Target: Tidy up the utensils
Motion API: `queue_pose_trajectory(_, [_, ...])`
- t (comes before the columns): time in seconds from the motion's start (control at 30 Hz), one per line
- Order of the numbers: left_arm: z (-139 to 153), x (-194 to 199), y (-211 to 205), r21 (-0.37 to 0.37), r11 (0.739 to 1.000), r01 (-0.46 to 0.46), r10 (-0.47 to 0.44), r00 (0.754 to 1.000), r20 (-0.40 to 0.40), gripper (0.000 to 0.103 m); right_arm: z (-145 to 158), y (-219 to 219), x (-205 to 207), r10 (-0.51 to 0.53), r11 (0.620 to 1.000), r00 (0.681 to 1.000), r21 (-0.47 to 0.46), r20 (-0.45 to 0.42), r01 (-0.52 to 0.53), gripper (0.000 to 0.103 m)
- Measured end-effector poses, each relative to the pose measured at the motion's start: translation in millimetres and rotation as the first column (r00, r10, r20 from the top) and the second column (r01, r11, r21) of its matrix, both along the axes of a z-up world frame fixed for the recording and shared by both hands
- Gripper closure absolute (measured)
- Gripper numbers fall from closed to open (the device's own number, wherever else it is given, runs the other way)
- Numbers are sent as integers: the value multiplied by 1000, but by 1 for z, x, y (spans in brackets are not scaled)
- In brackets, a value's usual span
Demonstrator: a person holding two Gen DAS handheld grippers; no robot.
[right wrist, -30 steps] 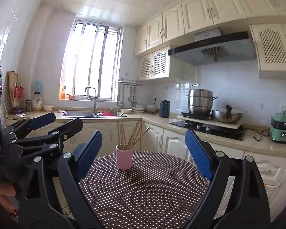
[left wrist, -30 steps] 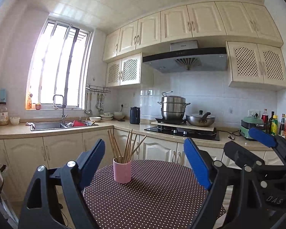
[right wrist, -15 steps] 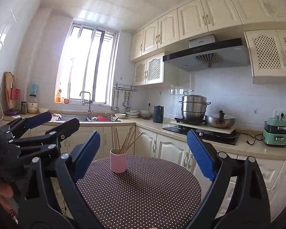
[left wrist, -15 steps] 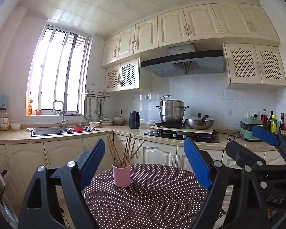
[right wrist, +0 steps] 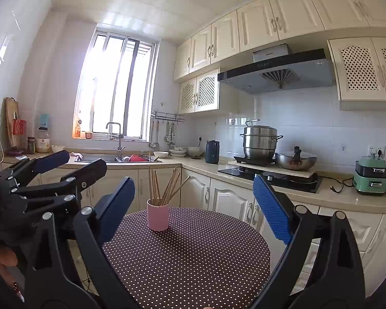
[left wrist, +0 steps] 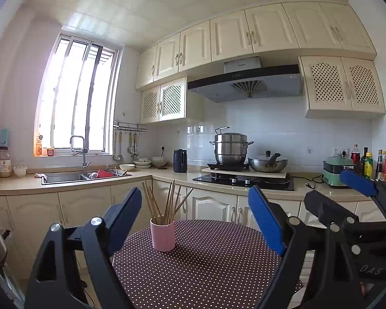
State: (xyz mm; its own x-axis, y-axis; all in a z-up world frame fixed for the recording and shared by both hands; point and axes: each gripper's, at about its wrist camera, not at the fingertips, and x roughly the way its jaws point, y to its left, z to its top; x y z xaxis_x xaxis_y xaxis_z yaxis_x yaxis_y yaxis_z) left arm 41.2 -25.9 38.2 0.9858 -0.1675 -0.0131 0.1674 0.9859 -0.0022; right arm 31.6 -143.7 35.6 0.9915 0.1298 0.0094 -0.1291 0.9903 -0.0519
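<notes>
One pink cup (left wrist: 163, 237), upright on round table with brown white-dotted cloth (left wrist: 213, 270), toward the far left part of the top; holds a bundle of wooden chopsticks (left wrist: 164, 203), ends fanned out above the rim. Nothing else on the cloth.
Left gripper (left wrist: 195, 221): blue-padded fingers spread wide, empty, held above the near table edge, well apart from the cup.
Right gripper (right wrist: 194, 207): fingers likewise spread wide, empty, over the near side of the table, cup between and beyond the pads in its view.
Sink (left wrist: 64, 177) in counter under window: red item and other washing-up inside, contents not clear.
Stacked steel steamer pot (left wrist: 230, 148) on hob, lid on; contents hidden.
Lidded wok (left wrist: 267, 162) just beside it, on pale board; contents hidden.
Dark kettle (left wrist: 180, 161) on corner counter.
White bowls (left wrist: 141, 163) stacked near the wall rail.
Green appliance (left wrist: 338, 168) and group of bottles (left wrist: 373, 161) at far right of counter.
</notes>
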Motion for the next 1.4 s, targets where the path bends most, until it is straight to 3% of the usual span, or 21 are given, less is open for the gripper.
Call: queue_pose_trajectory(1.4, [-3, -1, 5, 5, 1000, -4, 4, 1000, -3, 20, -6, -2, 0, 18, 1000, 1000, 7, -20, -18, 11])
